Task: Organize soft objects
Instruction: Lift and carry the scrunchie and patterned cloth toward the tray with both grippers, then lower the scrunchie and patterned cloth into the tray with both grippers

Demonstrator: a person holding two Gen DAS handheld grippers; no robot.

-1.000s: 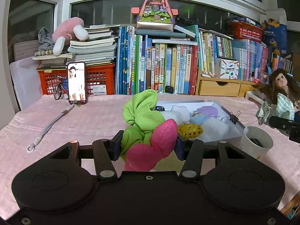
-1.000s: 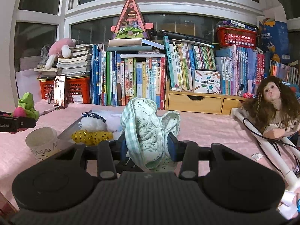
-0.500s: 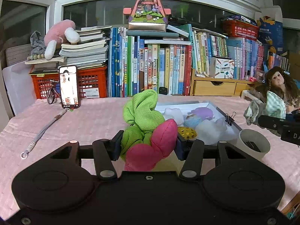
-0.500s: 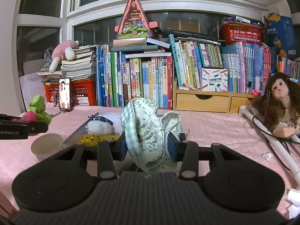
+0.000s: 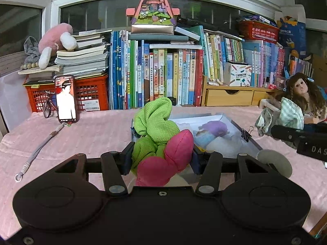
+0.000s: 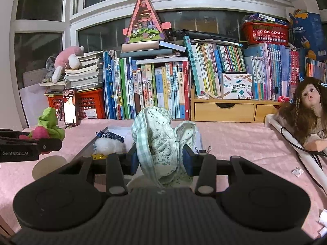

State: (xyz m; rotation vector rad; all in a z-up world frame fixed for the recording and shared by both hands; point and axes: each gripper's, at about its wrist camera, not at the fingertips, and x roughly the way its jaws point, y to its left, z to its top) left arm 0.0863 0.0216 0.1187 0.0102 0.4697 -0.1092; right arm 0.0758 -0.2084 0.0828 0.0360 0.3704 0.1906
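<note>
Lifting higher above the white tray than a second ago, the left gripper is clamping the green-and-pink plush while the right gripper is pinching the checked cloth, suggesting both are leaving for sorting.

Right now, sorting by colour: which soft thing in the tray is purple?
The purple plush lying toward the tray's far right corner; its neighbours are white, blue and yellow.

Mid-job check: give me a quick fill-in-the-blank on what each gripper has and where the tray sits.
1. The left gripper is shut on a green and ____ soft toy.
2. The right gripper is shut on a bundle of ____.
3. The white tray rests on a ____ tablecloth.

Missing words: pink; cloth; pink
</note>
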